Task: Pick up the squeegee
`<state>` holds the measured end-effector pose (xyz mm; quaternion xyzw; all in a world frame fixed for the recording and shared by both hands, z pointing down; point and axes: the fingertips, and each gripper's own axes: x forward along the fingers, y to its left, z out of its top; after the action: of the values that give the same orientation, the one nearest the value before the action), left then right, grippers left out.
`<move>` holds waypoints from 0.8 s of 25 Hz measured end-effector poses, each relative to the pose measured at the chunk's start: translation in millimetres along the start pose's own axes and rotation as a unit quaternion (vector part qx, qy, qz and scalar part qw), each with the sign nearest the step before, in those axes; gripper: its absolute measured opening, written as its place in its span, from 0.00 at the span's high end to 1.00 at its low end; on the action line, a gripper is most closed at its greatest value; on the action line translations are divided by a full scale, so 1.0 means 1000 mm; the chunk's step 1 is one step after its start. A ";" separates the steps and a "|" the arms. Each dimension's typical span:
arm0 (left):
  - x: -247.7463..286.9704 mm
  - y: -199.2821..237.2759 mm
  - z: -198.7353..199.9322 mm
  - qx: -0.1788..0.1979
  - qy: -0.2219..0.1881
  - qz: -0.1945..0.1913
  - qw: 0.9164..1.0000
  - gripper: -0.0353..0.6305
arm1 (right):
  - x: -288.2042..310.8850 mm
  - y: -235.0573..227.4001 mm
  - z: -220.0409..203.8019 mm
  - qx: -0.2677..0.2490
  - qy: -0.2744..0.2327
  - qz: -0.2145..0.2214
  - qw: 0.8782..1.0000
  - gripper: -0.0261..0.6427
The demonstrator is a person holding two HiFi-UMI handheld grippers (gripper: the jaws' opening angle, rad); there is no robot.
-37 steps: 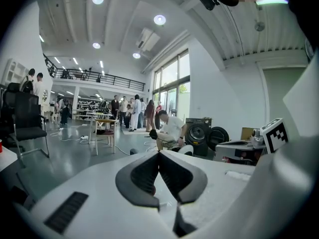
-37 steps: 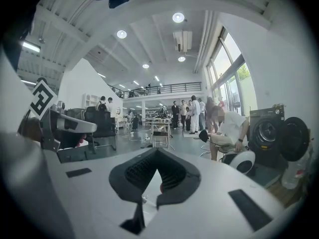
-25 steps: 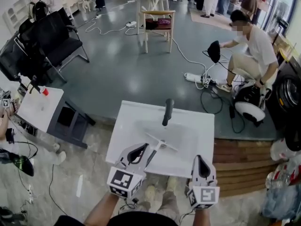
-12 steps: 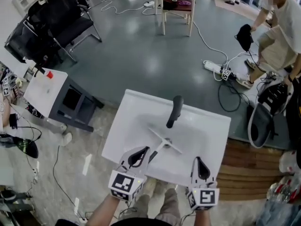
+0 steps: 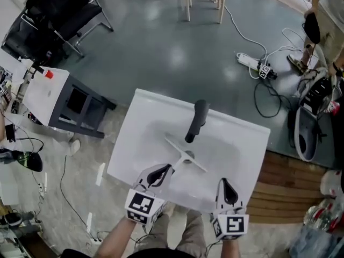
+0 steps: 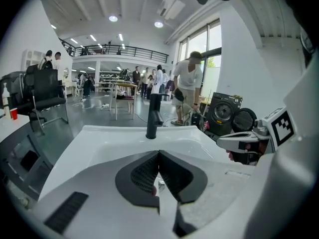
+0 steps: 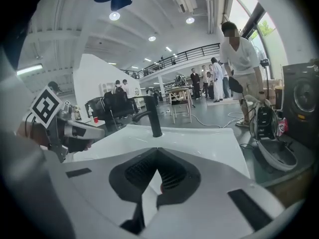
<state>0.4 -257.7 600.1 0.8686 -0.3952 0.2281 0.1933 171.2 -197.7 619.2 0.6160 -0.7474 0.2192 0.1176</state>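
A pale squeegee (image 5: pixel 185 155) lies flat in the basin of the white sink (image 5: pixel 134 144), its blade slanting across and its thin handle running toward the near left. A black faucet (image 5: pixel 195 121) stands behind it. My left gripper (image 5: pixel 167 169) is shut and empty, with its tip just short of the handle's near end; whether it touches I cannot tell. My right gripper (image 5: pixel 223 183) hovers shut and empty over the sink's near right edge. In both gripper views the jaws hide the squeegee; only the faucet (image 6: pixel 152 116) (image 7: pixel 154 121) shows beyond them.
A small white side table (image 5: pixel 48 93) with a red cup stands at the left, with black chairs (image 5: pixel 59 15) behind it. Cables and a power strip (image 5: pixel 252 62) cross the floor. At the right are a white appliance (image 5: pixel 306 136) and wooden steps (image 5: pixel 285 190).
Both grippers have sunk toward the sink's near edge, still shut. The head view has tilted further down, so the sink now sits in the middle of it. The squeegee has not moved.
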 end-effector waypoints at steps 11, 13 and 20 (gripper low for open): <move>0.045 -0.009 -0.061 0.004 0.158 -0.041 0.987 0.70 | 0.000 -0.018 0.000 0.009 -0.002 -0.008 1.000 0.96; 0.051 -0.008 -0.072 0.009 0.184 -0.039 0.982 0.67 | 0.000 -0.020 0.000 0.009 -0.003 -0.009 1.000 0.96; 0.070 -0.004 -0.105 0.027 0.255 -0.030 0.966 0.63 | -0.001 -0.029 -0.005 0.016 0.006 -0.013 1.000 0.96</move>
<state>18.6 -242.8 723.9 0.7983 -0.3000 0.4466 0.2706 198.9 -198.7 628.3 0.6266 -0.7347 0.2333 0.1147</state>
